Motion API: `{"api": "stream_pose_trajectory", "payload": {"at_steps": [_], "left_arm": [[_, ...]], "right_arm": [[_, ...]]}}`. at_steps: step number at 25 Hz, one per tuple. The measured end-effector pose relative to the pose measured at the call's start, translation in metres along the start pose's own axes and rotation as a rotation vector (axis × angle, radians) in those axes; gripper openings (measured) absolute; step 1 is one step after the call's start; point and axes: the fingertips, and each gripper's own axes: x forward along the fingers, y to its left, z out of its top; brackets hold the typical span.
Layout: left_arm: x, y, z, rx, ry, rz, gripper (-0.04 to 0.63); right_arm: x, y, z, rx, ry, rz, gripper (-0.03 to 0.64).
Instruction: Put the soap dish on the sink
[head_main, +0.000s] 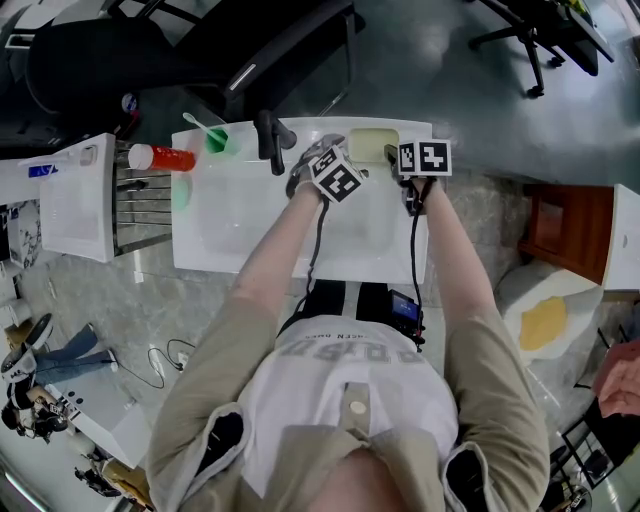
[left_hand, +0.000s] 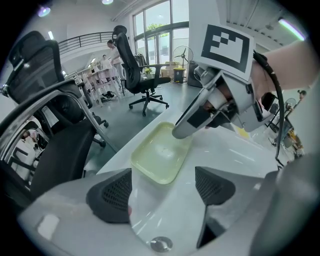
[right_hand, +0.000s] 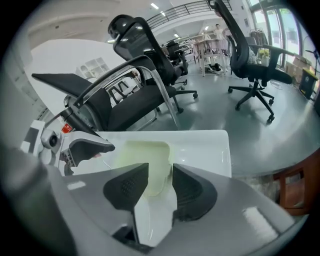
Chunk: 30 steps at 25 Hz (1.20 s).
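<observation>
- Location: pale yellow-green, shallow rectangular plastic soap dish (head_main: 373, 143) lies flat on the back right ledge of the white ceramic sink (head_main: 300, 240), close to the corner.
- Right gripper (right_hand: 159, 174): jaws narrow, closed on the near rim of the soap dish. The rim fills the gap between them.
- Left gripper (left_hand: 162, 185): jaws wide apart with nothing between them, hanging over the basin above the round metal drain (left_hand: 161, 244). The soap dish is just ahead of it.
- Handling, my read: light, stiff, thin-walled. It looks glossy, so probably slippery, more so on glazed ceramic. Not fragile, but it could skate if nudged.
- Grip point: pinch a raised rim edge, mid-side rather than at a corner. The flat floor gives nothing to hold. One gripper should be enough.
- Task status, my read: placement looks essentially done, and letting go of the rim is what's left.
- Count: 1 soap dish, 1 sink, 1 drain, 1 black faucet (head_main: 268, 140), 2 grippers.
</observation>
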Motion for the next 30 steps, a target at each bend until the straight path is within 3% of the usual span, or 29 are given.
{"api": "stream_pose_trajectory", "payload": {"at_steps": [12, 16, 20, 25, 30], "left_arm": [[0.0, 0.002, 0.001, -0.004, 0.001, 0.016, 0.414], [-0.005, 0.004, 0.004, -0.012, -0.021, 0.031, 0.414], [-0.02, 0.009, 0.015, -0.048, -0.089, 0.058, 0.414], [-0.059, 0.011, 0.037, -0.153, -0.261, 0.121, 0.414], [-0.118, 0.01, 0.058, -0.176, -0.463, 0.301, 0.395]], "right_arm": [[0.003, -0.001, -0.001, -0.153, 0.024, -0.096, 0.156], [0.0, -0.001, 0.002, -0.086, -0.019, -0.067, 0.172], [-0.022, 0.001, 0.021, -0.029, -0.186, -0.033, 0.179], [-0.08, 0.015, 0.045, -0.085, -0.461, -0.035, 0.186], [-0.146, 0.043, 0.05, -0.161, -0.675, -0.075, 0.173]]}}
